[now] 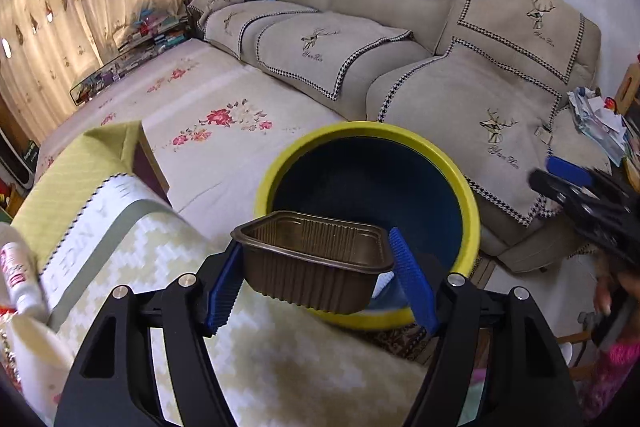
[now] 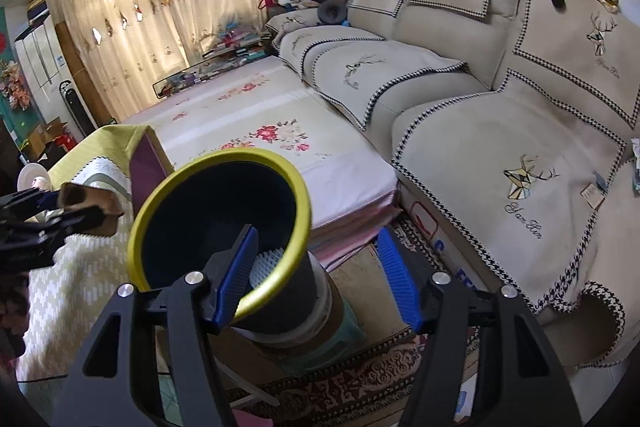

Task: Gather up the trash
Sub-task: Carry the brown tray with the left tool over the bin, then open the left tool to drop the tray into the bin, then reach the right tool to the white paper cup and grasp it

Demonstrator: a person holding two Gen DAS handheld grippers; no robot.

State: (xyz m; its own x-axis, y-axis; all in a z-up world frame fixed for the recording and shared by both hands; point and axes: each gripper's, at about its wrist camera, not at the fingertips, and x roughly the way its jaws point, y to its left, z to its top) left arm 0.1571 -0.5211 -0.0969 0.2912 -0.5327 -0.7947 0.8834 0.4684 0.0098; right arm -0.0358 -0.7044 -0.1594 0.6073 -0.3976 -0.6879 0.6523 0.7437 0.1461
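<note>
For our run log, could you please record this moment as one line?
left gripper: shut on brown tray, at bin rim | right gripper: open, empty, beside bin | tray not yet dropped

Brown ribbed tray (image 1: 312, 259) upright, above yellow-rimmed bin (image 1: 460, 183)

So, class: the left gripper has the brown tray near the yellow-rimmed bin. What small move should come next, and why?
Probably carry the brown tray a little further forward over the bin, then open. The left gripper holds it at the near rim, only partly above the dark opening. The right gripper is open and holds nothing.
</note>
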